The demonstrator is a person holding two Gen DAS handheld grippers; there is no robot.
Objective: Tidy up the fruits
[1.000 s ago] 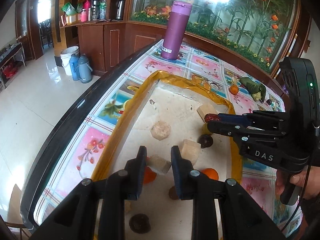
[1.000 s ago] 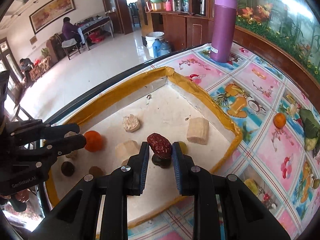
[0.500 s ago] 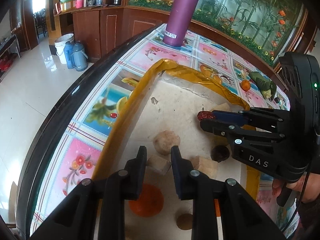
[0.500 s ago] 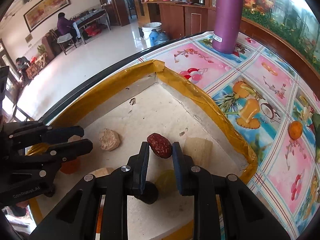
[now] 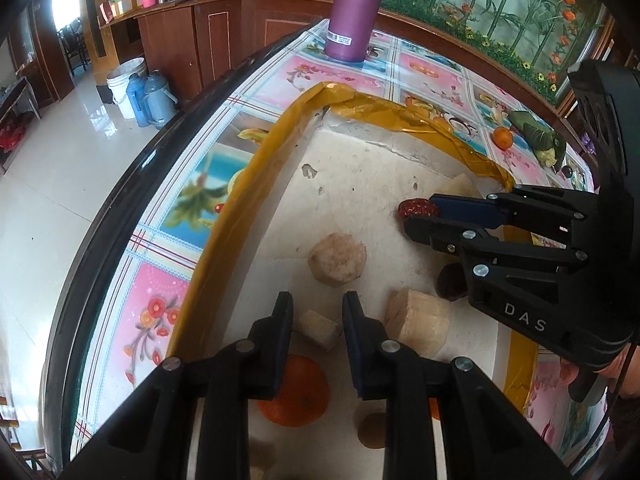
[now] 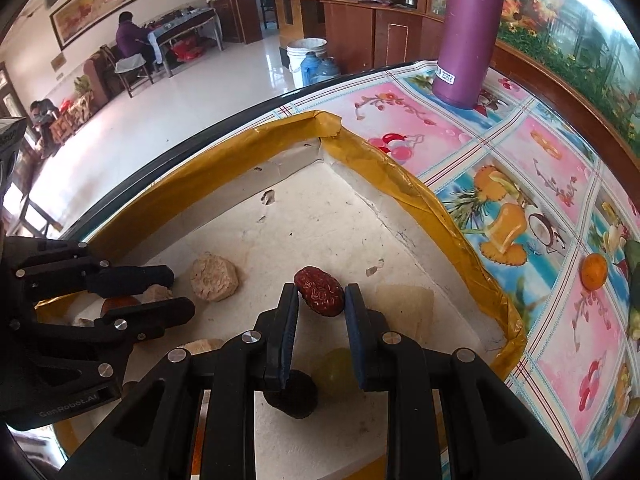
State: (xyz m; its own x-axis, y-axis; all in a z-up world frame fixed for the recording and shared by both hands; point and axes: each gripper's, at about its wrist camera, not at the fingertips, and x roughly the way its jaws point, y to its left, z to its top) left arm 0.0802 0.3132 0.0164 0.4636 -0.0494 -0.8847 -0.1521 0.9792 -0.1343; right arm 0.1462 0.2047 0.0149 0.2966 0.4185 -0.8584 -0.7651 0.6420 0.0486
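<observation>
A white foam tray (image 5: 360, 168) with a yellow taped rim (image 6: 416, 188) lies on the flowered tablecloth. My right gripper (image 6: 320, 294) is shut on a wrinkled red date (image 6: 319, 296) and holds it above the tray; it also shows in the left wrist view (image 5: 416, 214). My left gripper (image 5: 316, 320) is shut on a pale beige chunk (image 5: 318, 328) above the tray's near left part; it shows in the right wrist view (image 6: 168, 292). In the tray lie a round beige piece (image 5: 337, 258), a pale block (image 5: 418, 322), an orange (image 5: 294, 392), a dark round fruit (image 6: 292, 394) and a green grape (image 6: 336, 366).
A tall purple flask (image 5: 356, 8) stands on the table beyond the tray. A small orange (image 6: 594, 272) and green leafy items (image 5: 538, 136) lie on the cloth to the right. The table's dark curved edge (image 5: 132, 184) runs along the left, with floor below.
Both grippers have moved forward over the tray toward its far corner, each still holding its piece. The tray objects now appear nearer and lower in both views.
</observation>
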